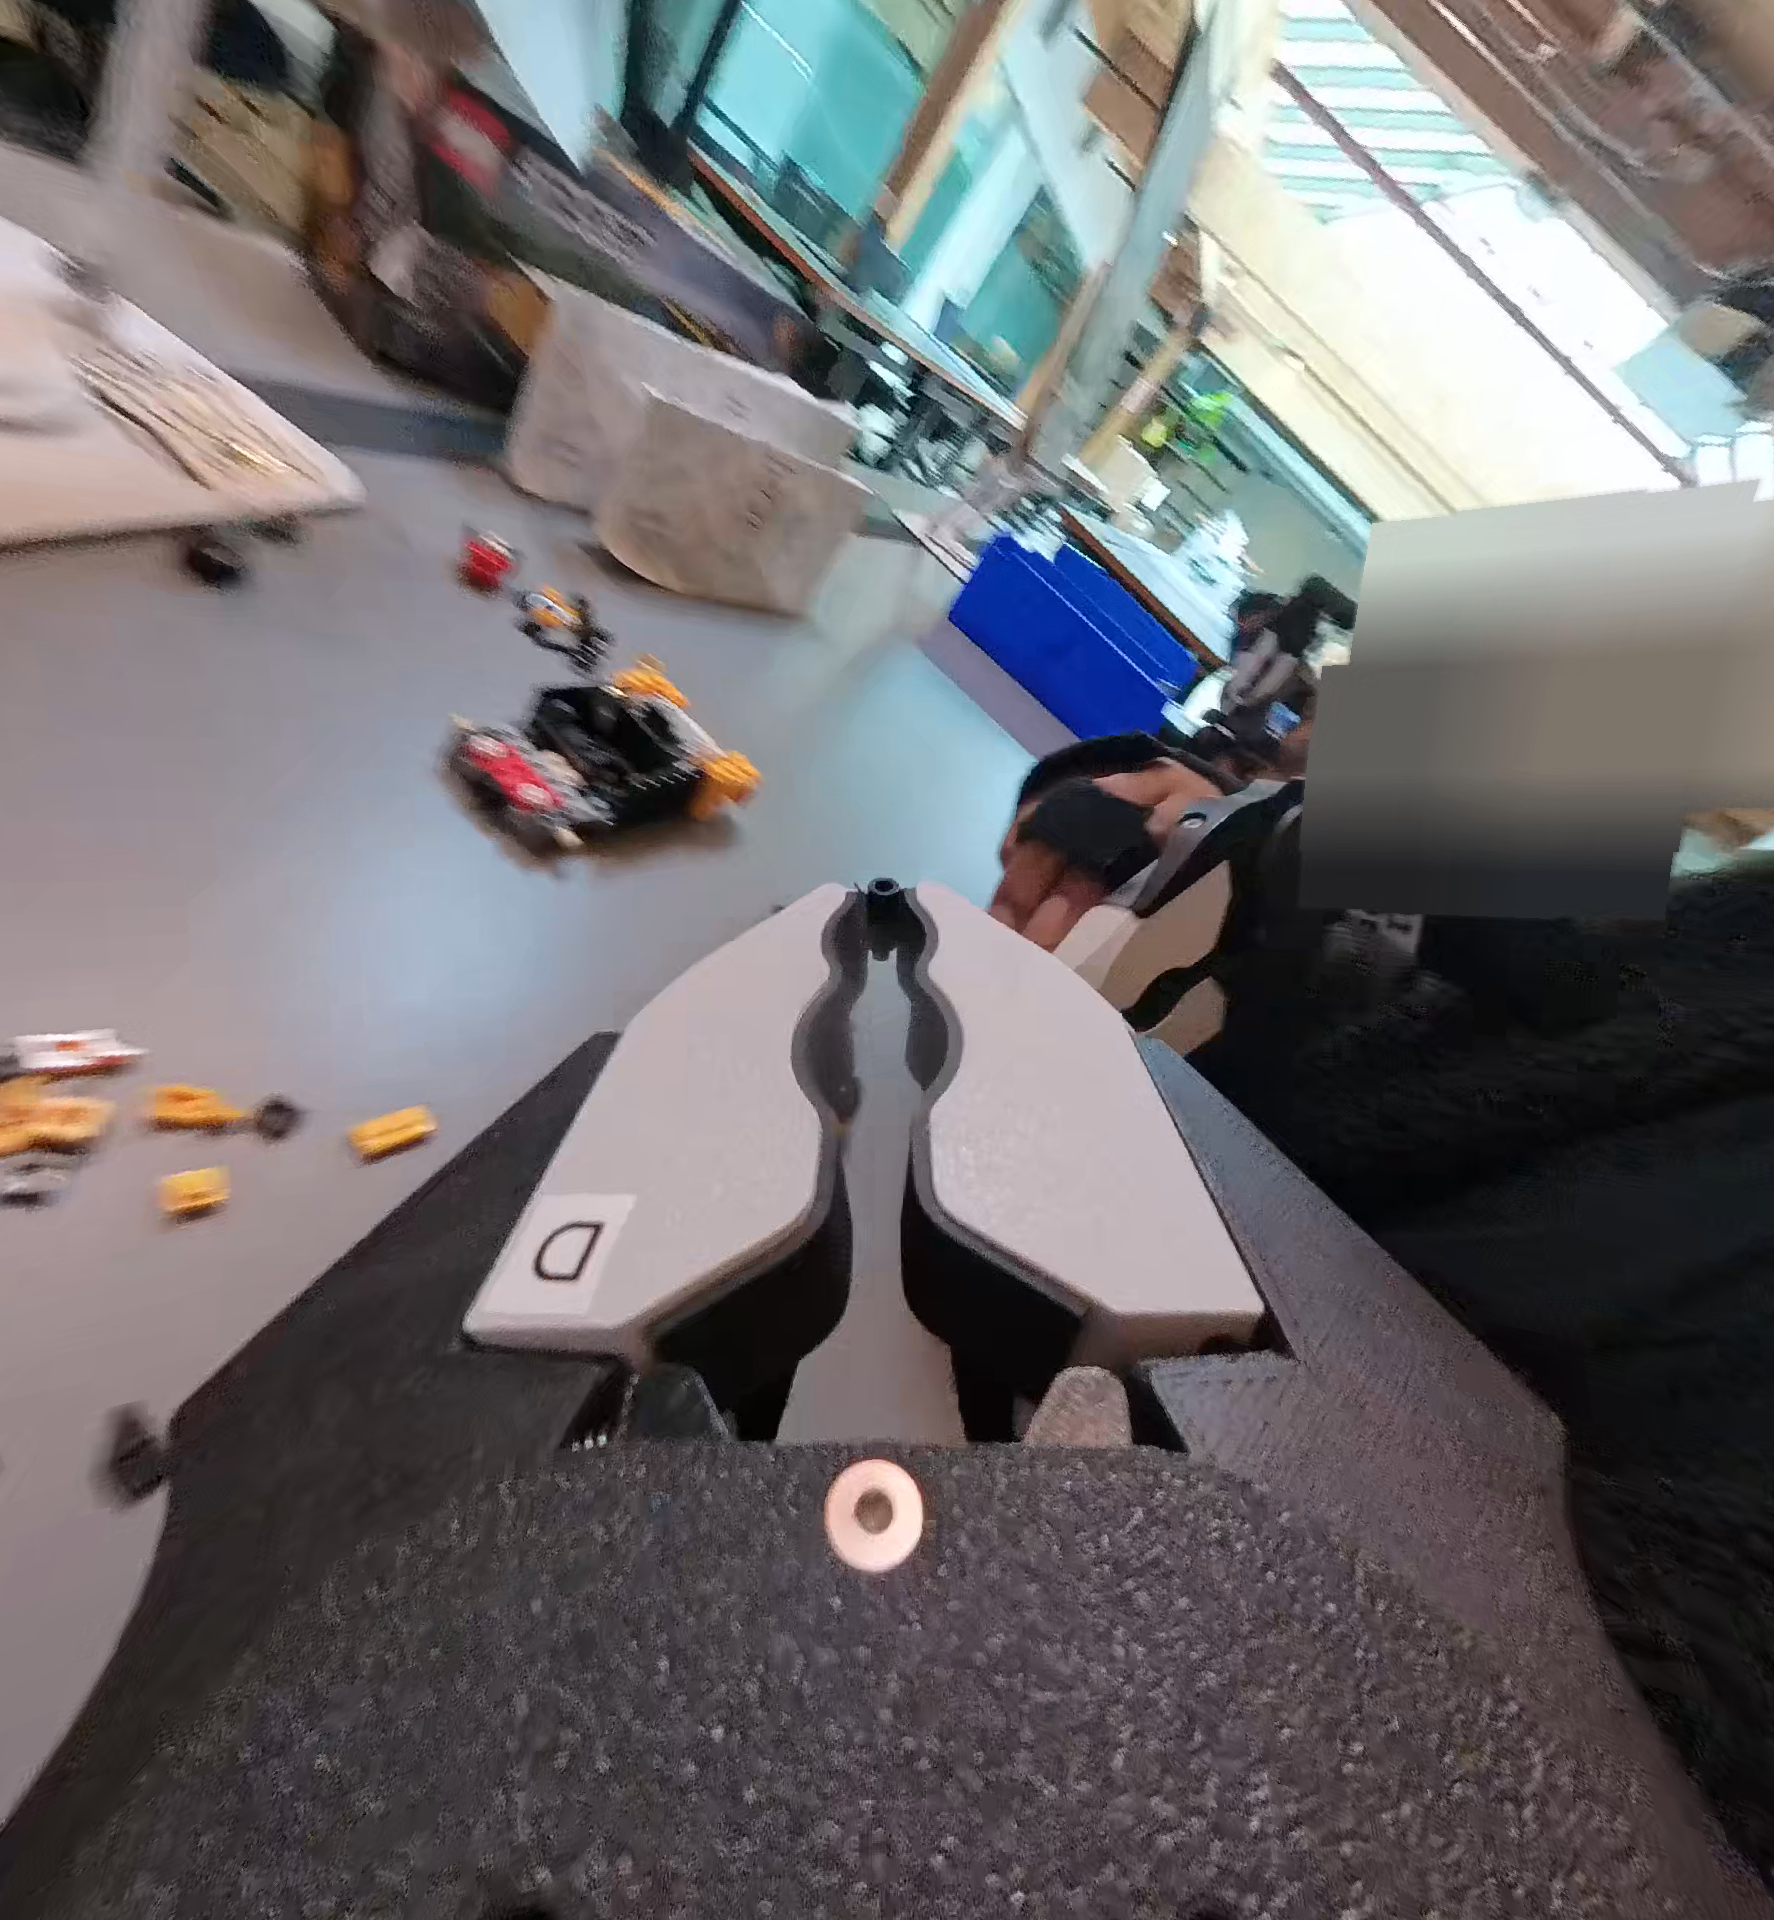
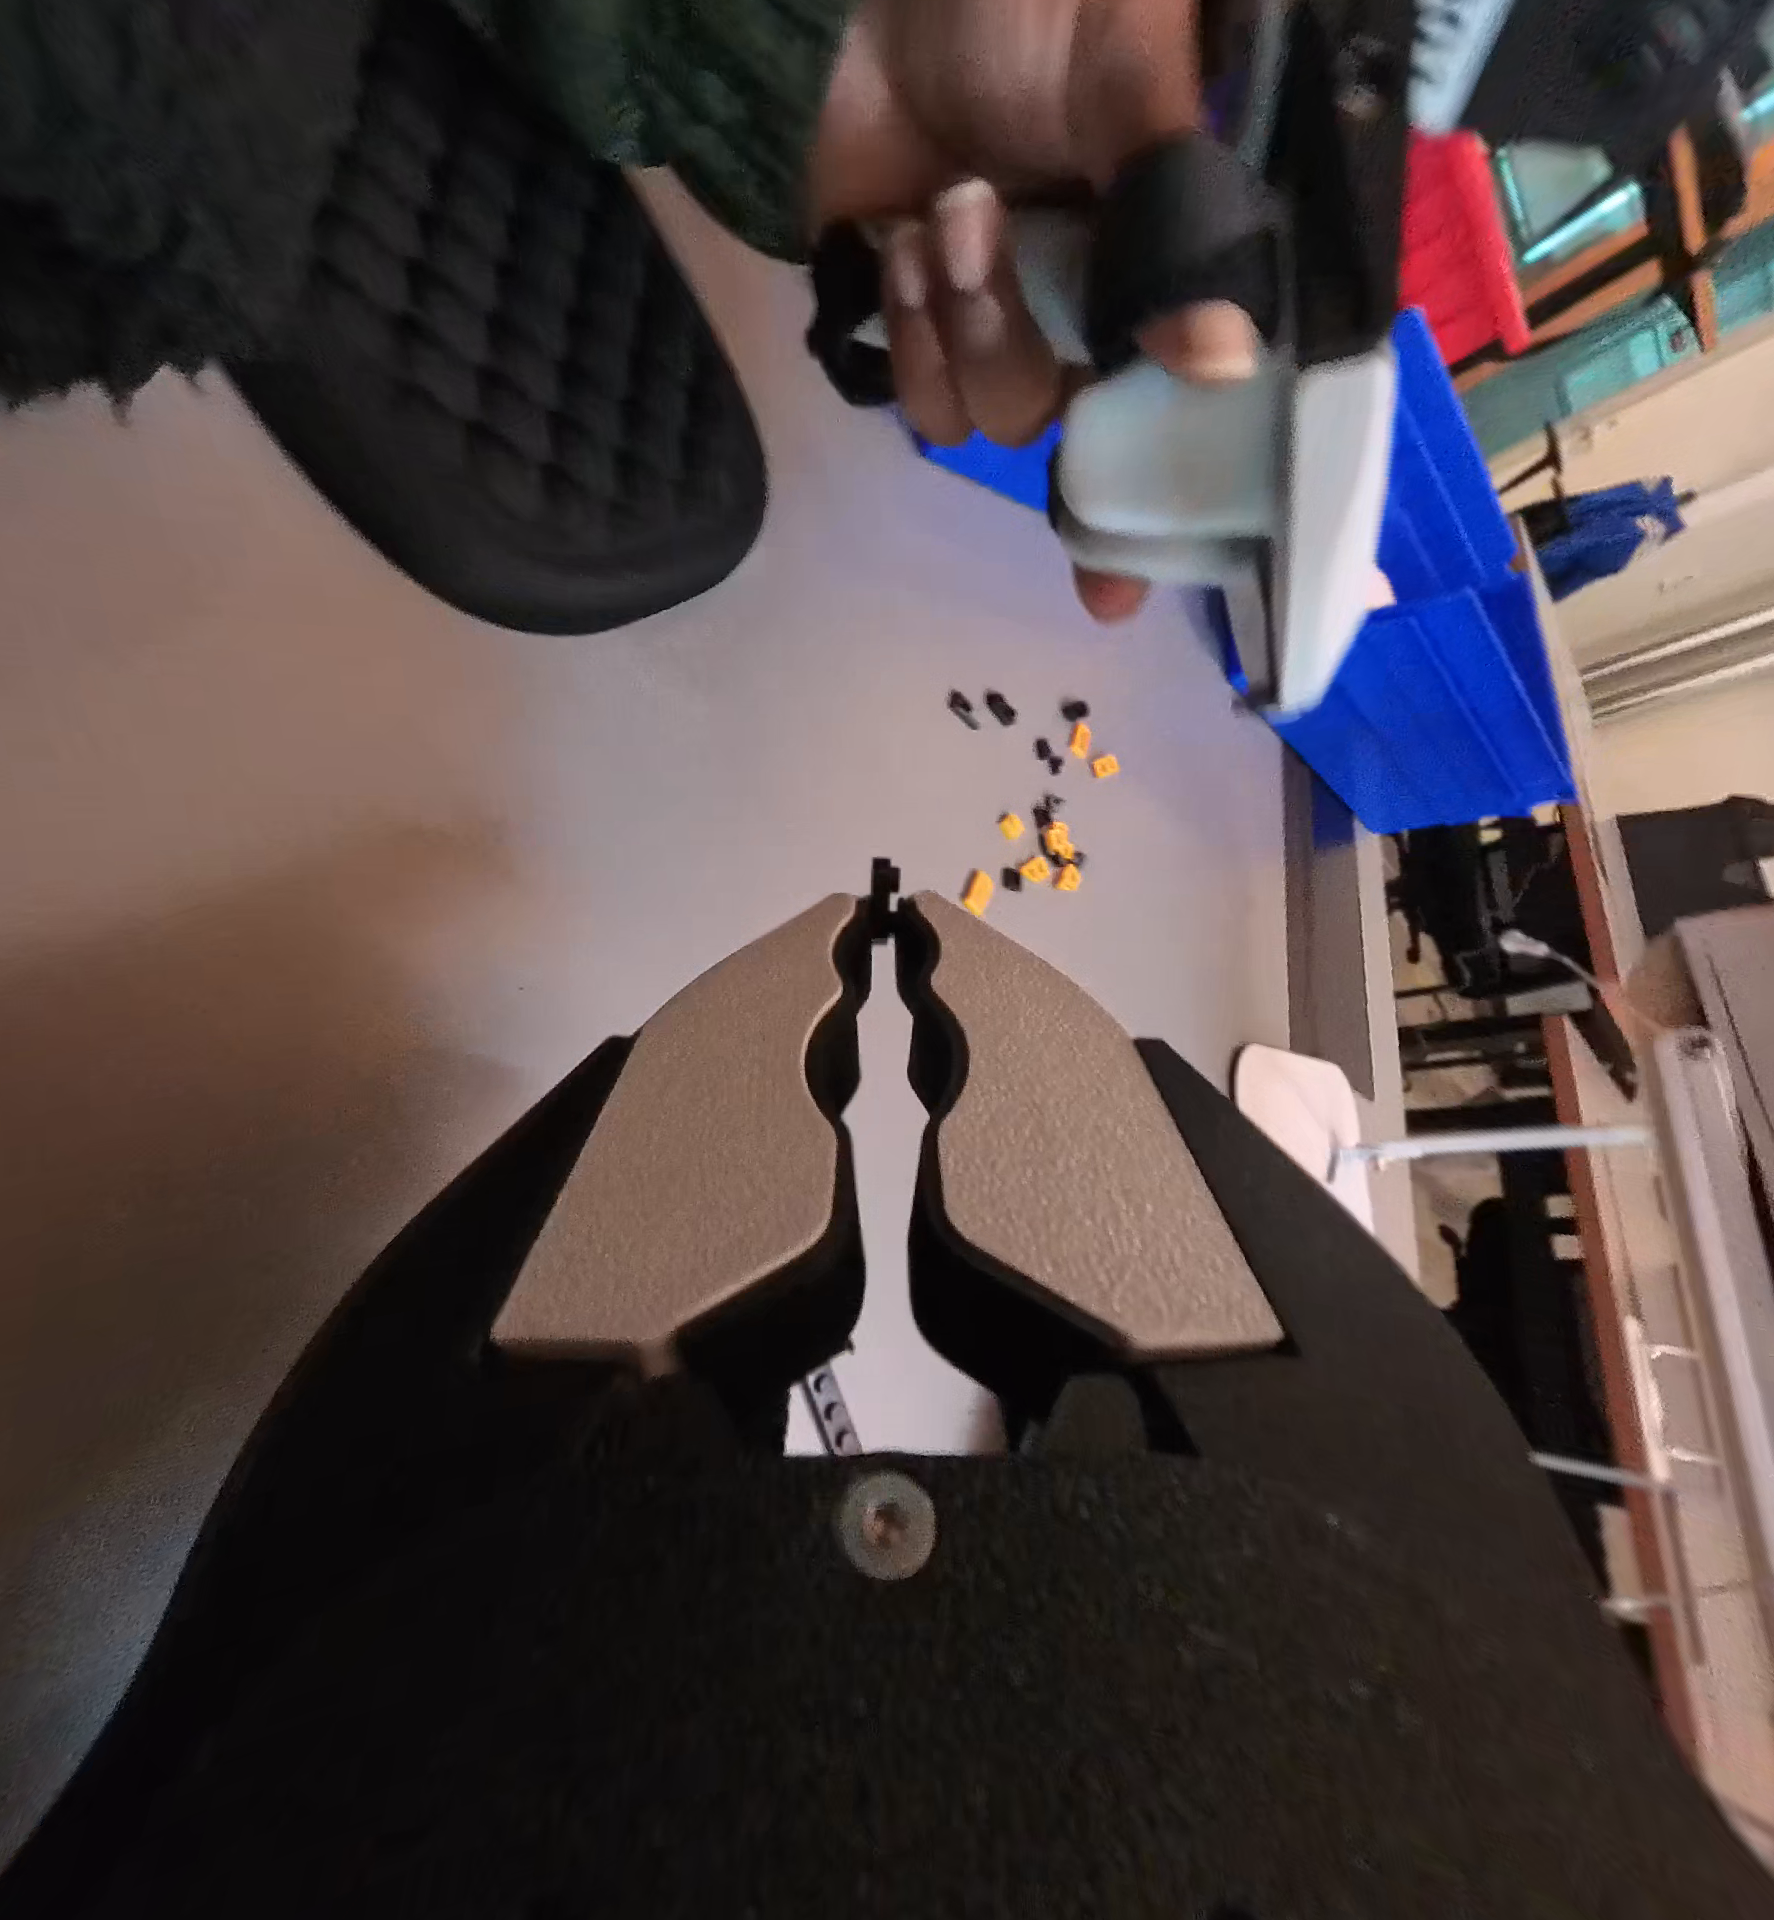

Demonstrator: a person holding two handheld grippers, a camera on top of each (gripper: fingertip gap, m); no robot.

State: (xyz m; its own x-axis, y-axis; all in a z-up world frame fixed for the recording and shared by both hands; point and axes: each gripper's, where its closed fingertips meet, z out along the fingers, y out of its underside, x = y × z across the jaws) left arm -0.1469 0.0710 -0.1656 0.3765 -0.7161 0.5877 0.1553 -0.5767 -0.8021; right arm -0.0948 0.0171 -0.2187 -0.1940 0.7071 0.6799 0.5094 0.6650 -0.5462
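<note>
My left gripper [image 1: 881, 906] is shut on a small black round peg [image 1: 881, 900] at its fingertips, held above the grey table [image 1: 239, 831]. A partly built toy car [image 1: 602, 758] in black, red and orange lies ahead to the left. My right gripper [image 2: 883, 906] is shut on a small black toy piece [image 2: 881, 889] that sticks out past its tips. Several loose orange and black pieces [image 2: 1044, 821] lie on the table just beyond it to the right. The other gripper [image 2: 1215, 488], in a person's hand [image 2: 966, 260], shows blurred at the top of the right wrist view.
Loose orange pieces [image 1: 187, 1127] lie at the left of the left wrist view. Blue bins [image 2: 1434, 644] stand at the table's far right edge and also show in the left wrist view [image 1: 1070, 634]. A dark sleeve [image 2: 343, 260] hangs at upper left. White wrapped boxes [image 1: 696, 457] stand behind the table.
</note>
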